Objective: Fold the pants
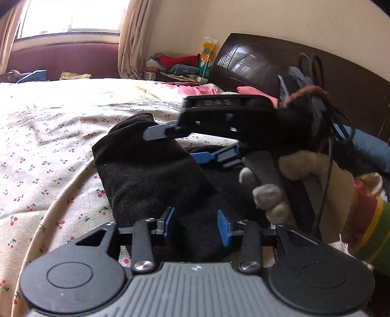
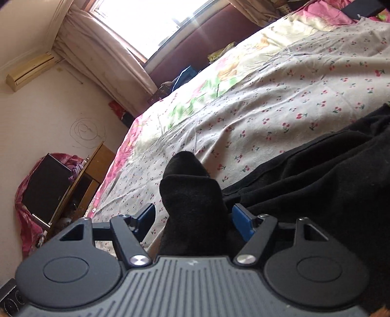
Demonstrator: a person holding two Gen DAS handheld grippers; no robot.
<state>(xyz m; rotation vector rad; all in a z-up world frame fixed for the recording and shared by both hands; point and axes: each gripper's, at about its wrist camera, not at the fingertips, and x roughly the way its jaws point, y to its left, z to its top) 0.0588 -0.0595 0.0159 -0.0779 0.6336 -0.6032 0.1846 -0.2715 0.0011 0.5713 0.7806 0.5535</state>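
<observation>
The black pants (image 1: 156, 175) lie on the cherry sheet (image 1: 48, 146) of the bed. In the left view, the left gripper (image 1: 197, 225) sits low at 6 o'clock. Its blue pads (image 1: 223, 226) are partly apart, with pants cloth between them, but I cannot tell if they pinch it. The right gripper (image 1: 192, 143), held by a gloved hand (image 1: 292, 180), comes in from 3 o'clock. In the right view, its jaws are wide apart around a bunched fold of pants (image 2: 195, 195), not squeezing it. A window (image 1: 70, 17) glows at 11 o'clock.
</observation>
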